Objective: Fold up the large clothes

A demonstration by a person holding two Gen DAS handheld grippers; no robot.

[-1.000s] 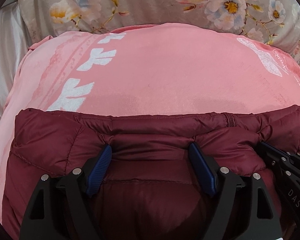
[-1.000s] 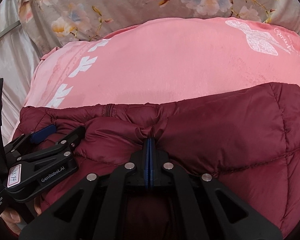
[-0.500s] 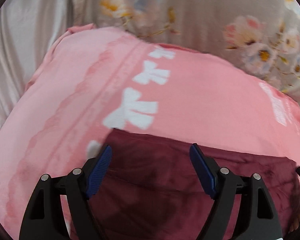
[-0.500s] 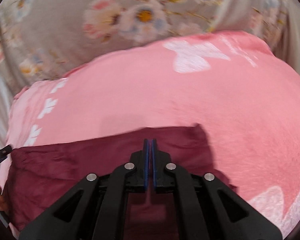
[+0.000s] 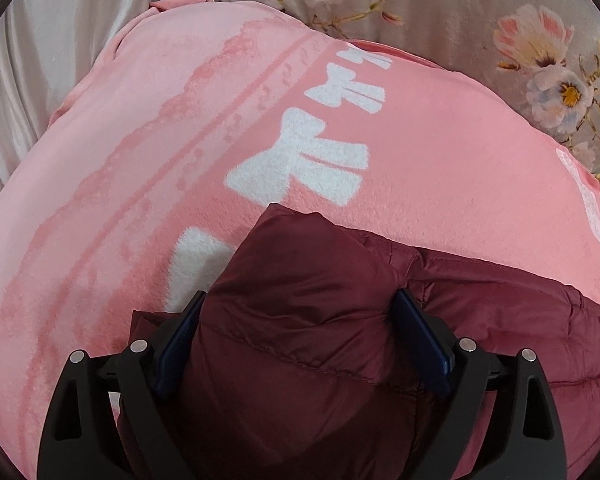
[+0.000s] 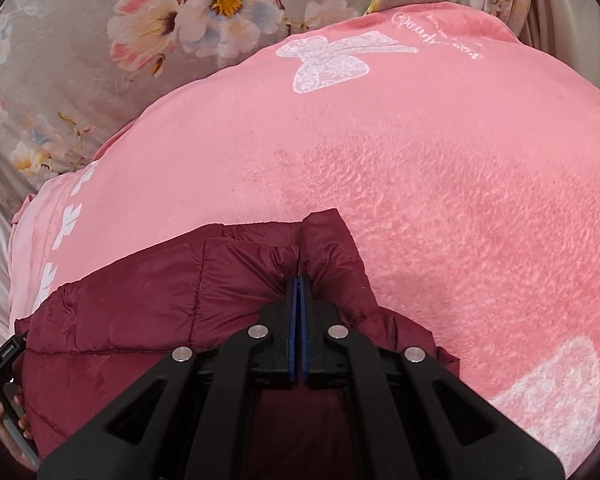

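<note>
One dark red padded jacket (image 5: 300, 320) lay on a pink blanket (image 5: 140, 160), bunched at the near edge of it and reaching out ahead of both grippers. In the left wrist view a puffed corner of the jacket rose between the jaws of the left gripper (image 5: 300, 332), whose blue pads (image 5: 420, 336) stood wide on either side of the bulge; the jaws had just been opening further, and the fabric filled the gap between them (whether the pads pressed on it or only flanked it could not be told for sure). To the right of those jaws the rest of the jacket ran off in quilted folds.

In the right wrist view the right gripper (image 6: 298, 280) had its pads drawn together on a pinch of the jacket's edge, with creases gathering just ahead of the tips. Left of these jaws the jacket spread across the blanket; right of them lay bare pink pile with white bow prints (image 6: 332, 60). Beyond the blanket, ahead of both grippers, a grey flowered sheet (image 6: 80, 60) covered the bed. At the lower left edge a hand (image 6: 4, 416) showed.
</note>
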